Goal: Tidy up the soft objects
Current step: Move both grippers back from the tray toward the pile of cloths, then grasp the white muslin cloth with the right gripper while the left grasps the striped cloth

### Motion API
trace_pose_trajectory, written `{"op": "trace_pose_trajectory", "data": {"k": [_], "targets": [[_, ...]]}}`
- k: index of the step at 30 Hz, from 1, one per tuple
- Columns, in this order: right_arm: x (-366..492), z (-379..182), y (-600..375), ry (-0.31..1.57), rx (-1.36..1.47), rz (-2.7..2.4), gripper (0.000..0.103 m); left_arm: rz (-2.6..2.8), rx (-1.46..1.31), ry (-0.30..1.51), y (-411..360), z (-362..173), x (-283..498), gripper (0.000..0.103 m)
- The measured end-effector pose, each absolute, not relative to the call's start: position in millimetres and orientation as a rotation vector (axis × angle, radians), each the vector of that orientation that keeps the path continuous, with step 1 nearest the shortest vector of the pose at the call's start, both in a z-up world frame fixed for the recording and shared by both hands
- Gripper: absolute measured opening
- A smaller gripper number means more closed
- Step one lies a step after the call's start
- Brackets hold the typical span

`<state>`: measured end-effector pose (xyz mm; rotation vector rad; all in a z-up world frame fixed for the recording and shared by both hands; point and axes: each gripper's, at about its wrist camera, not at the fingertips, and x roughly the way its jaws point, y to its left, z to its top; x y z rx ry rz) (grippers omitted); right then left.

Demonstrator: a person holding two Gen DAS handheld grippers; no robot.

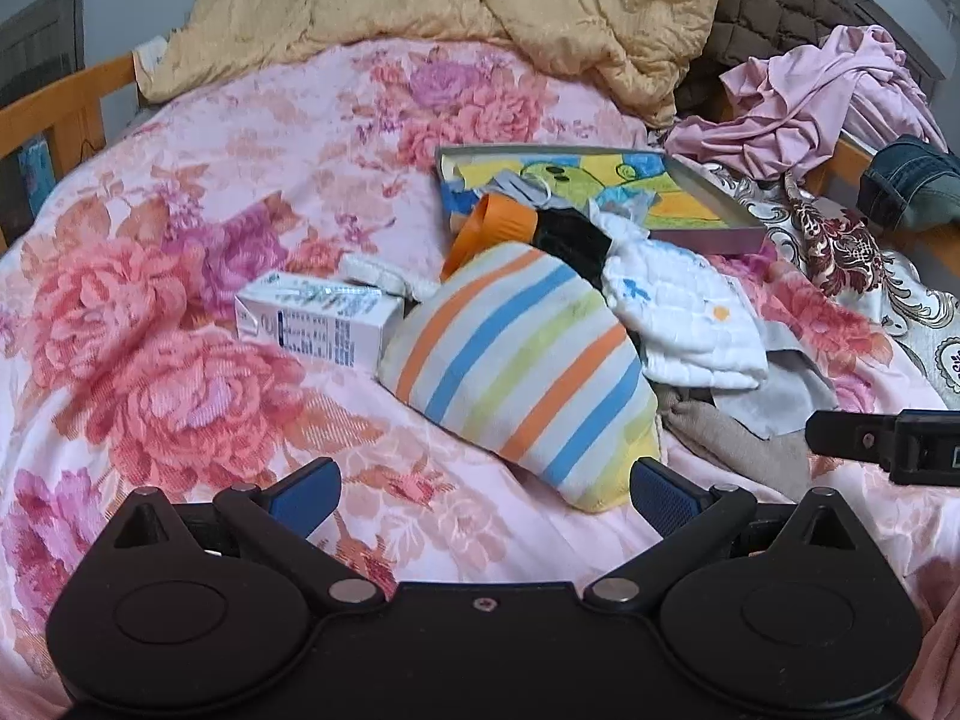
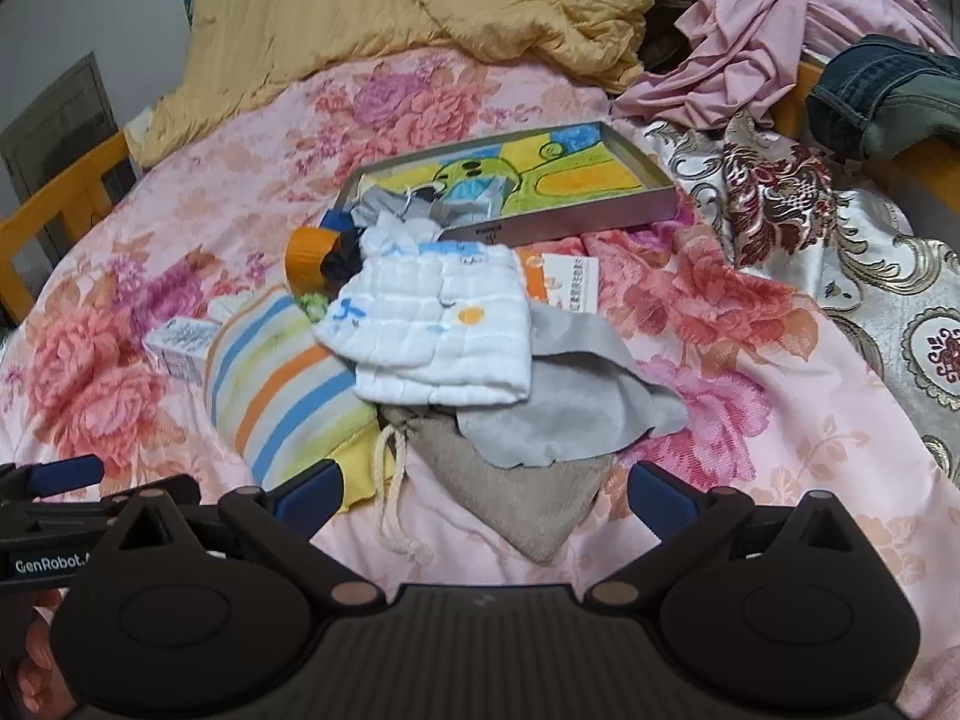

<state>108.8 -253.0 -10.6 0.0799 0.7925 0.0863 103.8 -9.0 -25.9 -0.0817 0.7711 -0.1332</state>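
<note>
A pile of soft things lies mid-bed: a striped pillow (image 1: 522, 366) (image 2: 282, 384), a white quilted cloth (image 1: 684, 318) (image 2: 438, 330), a grey cloth (image 1: 780, 396) (image 2: 570, 408), a beige drawstring pouch (image 2: 516, 492) and an orange-and-black item (image 1: 522, 228) (image 2: 318, 252). My left gripper (image 1: 483, 495) is open and empty just in front of the pillow. My right gripper (image 2: 483, 495) is open and empty just in front of the pouch. It shows in the left wrist view (image 1: 882, 441) at the right edge.
A shallow box with a colourful drawing (image 1: 606, 192) (image 2: 516, 186) lies behind the pile. A white carton (image 1: 318, 318) (image 2: 180, 348) lies left of the pillow. A yellow quilt (image 1: 432, 6), pink clothes (image 1: 828, 96), jeans (image 2: 888, 96) and a brocade cloth (image 2: 840, 252) lie around. Wooden bed rails (image 1: 60, 102) stand at the left.
</note>
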Motion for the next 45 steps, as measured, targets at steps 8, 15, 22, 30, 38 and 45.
{"op": "trace_pose_trajectory", "data": {"k": [8, 15, 22, 30, 38, 45], "targets": [[127.0, -15.6, -259.1, 0.862, 0.132, 0.104, 0.103, -0.158, -0.096, 0.806, -13.3, -33.7, 113.2, 0.102], [142.5, -22.9, -258.3, 0.919, 0.148, 0.133, 0.103, -0.17, -0.099, 0.839, -17.0, -41.2, 123.1, 0.102], [162.6, -25.6, -255.9, 0.936, 0.121, 0.145, 0.103, -0.196, -0.106, 0.855, -22.6, -47.0, 131.3, 0.102], [180.3, -29.5, -248.2, 0.942, 0.076, 0.162, 0.103, -0.201, -0.116, 0.871, -26.2, -53.4, 141.8, 0.102], [189.4, -28.1, -244.3, 0.92, 0.033, 0.163, 0.103, -0.21, -0.097, 0.871, -32.3, -57.4, 148.8, 0.102], [203.9, -19.9, -244.0, 0.873, 0.012, 0.171, 0.103, -0.229, -0.076, 0.841, -38.2, -58.4, 156.2, 0.102]]}}
